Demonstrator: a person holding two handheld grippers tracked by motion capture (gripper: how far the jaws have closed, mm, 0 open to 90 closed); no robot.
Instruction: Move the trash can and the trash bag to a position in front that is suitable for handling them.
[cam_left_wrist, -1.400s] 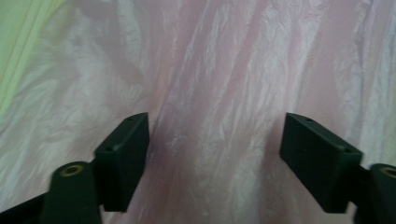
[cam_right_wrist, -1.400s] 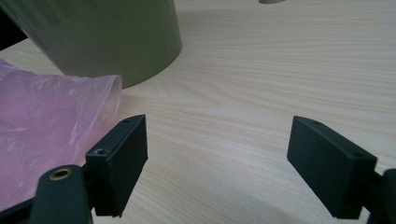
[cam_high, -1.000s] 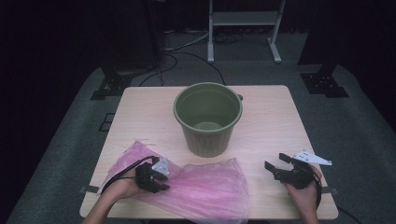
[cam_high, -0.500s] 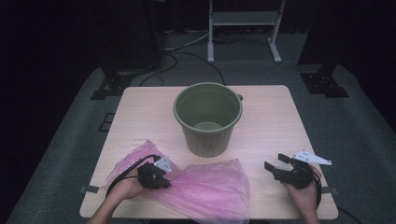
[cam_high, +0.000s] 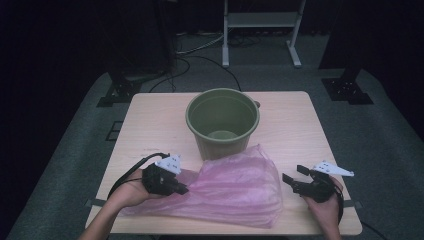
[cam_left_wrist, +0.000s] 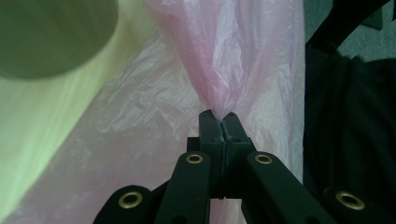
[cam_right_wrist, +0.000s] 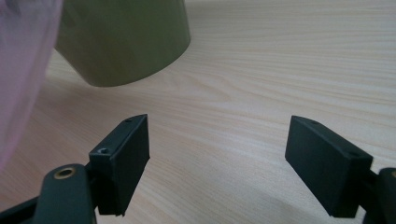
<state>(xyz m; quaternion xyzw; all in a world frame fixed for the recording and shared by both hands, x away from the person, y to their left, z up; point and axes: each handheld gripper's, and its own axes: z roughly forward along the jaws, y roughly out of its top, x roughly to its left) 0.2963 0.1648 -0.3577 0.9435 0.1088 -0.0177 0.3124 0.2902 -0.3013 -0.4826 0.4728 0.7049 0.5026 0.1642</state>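
Observation:
A thin pink plastic bag (cam_high: 235, 187) lies crumpled across the front of the table, one side raised against the green bucket (cam_high: 222, 120). My left gripper (cam_high: 181, 189) is shut on a pinch of the pink plastic bag (cam_left_wrist: 224, 70), whose film bunches up from the closed jaw tips of the left gripper (cam_left_wrist: 219, 116). Its jaws have just been closing on that film. My right gripper (cam_high: 289, 181) rests at the front right, just off the bag's right edge. Seen from its own camera, the right gripper (cam_right_wrist: 217, 140) stands open over bare wood, the green bucket (cam_right_wrist: 123, 39) ahead.
The wooden table (cam_high: 295, 125) has bare surface behind and beside the bucket. A dark carpeted floor surrounds it, with a white metal stand (cam_high: 260, 30) and cables behind. The table's front edge lies close under both hands.
The left gripper shut on the bag's left part and lifted it, pulling the film up off the table toward the bucket. The right gripper stayed where it was.

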